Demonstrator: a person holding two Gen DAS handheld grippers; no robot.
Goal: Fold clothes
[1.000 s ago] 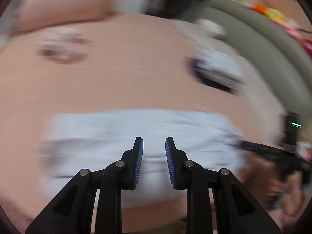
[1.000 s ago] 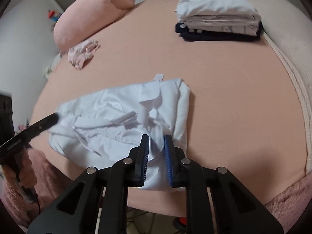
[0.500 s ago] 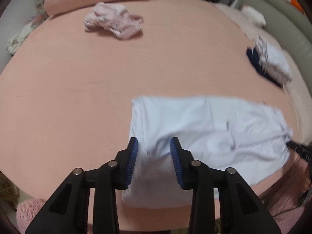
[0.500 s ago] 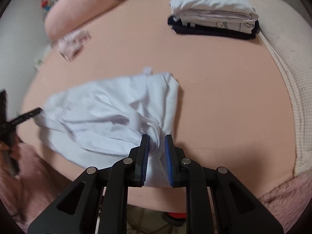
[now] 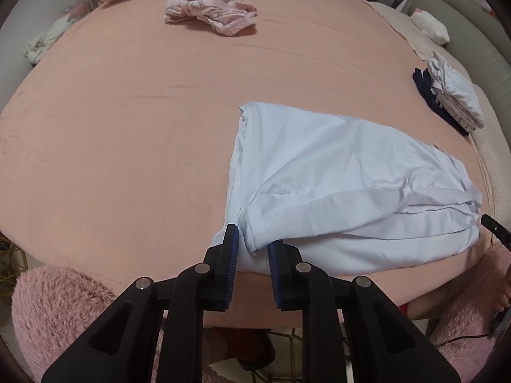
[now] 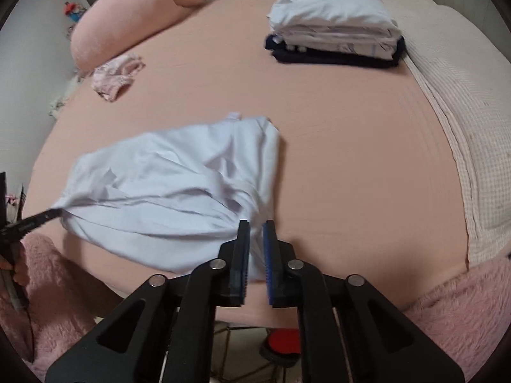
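A pale blue-white garment (image 5: 335,166) lies half folded and creased near the front edge of the pink bed (image 5: 127,127). My left gripper (image 5: 252,239) points down at the garment's near left corner. That corner hangs between the closing jaws, and the pads stand a little apart from it. In the right wrist view the garment (image 6: 166,175) bunches into my right gripper (image 6: 255,236), which is shut on its right end. The left gripper's tip (image 6: 35,220) shows at the cloth's far left corner, and the right gripper's tip (image 5: 493,226) shows past its right end.
A stack of folded clothes (image 6: 332,25), white on navy, sits at the back right. A crumpled pink garment (image 5: 210,9) lies by the pink pillow (image 6: 134,16). A white checked blanket (image 6: 463,127) borders the right side. Fluffy pink fabric (image 5: 57,303) lies below the bed's front edge.
My left gripper has swung down and across to the garment's near left corner, its jaws narrowing. The right gripper keeps its hold, and the garment now lies drawn out flatter between the two.
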